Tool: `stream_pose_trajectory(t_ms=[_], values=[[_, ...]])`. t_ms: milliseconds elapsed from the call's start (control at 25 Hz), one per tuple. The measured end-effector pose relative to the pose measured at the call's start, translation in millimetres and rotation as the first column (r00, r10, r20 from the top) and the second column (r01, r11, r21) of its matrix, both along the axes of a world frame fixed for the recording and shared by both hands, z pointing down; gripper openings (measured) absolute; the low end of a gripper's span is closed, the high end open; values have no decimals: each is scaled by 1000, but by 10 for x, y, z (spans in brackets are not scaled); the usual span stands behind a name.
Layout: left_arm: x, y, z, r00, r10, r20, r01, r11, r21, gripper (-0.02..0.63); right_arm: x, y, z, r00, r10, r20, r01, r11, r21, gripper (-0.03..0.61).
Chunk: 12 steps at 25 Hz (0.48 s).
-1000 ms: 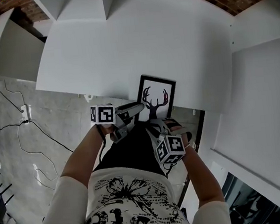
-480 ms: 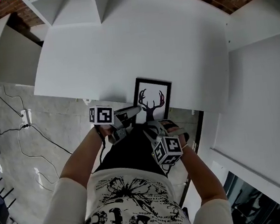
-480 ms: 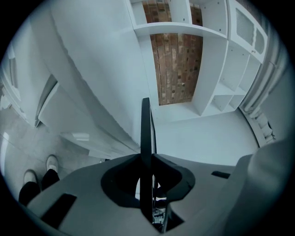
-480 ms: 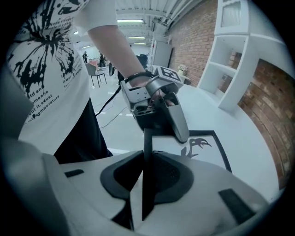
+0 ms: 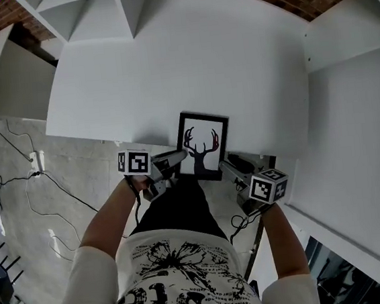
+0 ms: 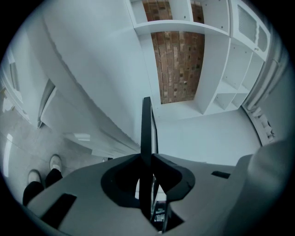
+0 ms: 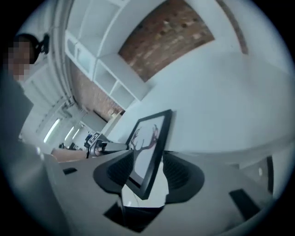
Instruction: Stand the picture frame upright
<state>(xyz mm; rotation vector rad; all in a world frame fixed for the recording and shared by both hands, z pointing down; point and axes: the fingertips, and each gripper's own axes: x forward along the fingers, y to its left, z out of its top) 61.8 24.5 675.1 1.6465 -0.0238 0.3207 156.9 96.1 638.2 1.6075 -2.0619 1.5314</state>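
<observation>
White table (image 5: pixel 188 67), and at its near edge sits the antler-print picture frame (image 5: pixel 205 145). It looks stiff, light and likely glass-fronted, so grip the black rim, not the face. The left tool (image 6: pixel 148 161) is pinched tight on the frame's thin edge. The right tool (image 7: pixel 150 173) gapes, straddling a corner without contact.

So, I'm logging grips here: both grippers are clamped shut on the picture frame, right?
Not both. The left gripper is shut on the picture frame at its edge. The right gripper view shows the right gripper with its jaws apart, the frame's corner standing between them with a gap beside it.
</observation>
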Motion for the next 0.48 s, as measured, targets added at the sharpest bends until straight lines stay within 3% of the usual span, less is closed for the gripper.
stream_pose_trajectory(t_ms=[120, 280, 480], values=[[-4, -10, 21, 1000, 8, 10, -8, 1000, 11, 91, 122, 93, 163, 988, 66, 143, -55, 995, -80, 202], [3, -12, 21, 1000, -8, 18, 8, 1000, -3, 91, 42, -37, 205, 936, 90, 339, -64, 994, -89, 202], [16, 7, 14, 1000, -4, 14, 4, 1000, -8, 89, 5, -163, 294, 883, 108, 456, -68, 992, -103, 133]])
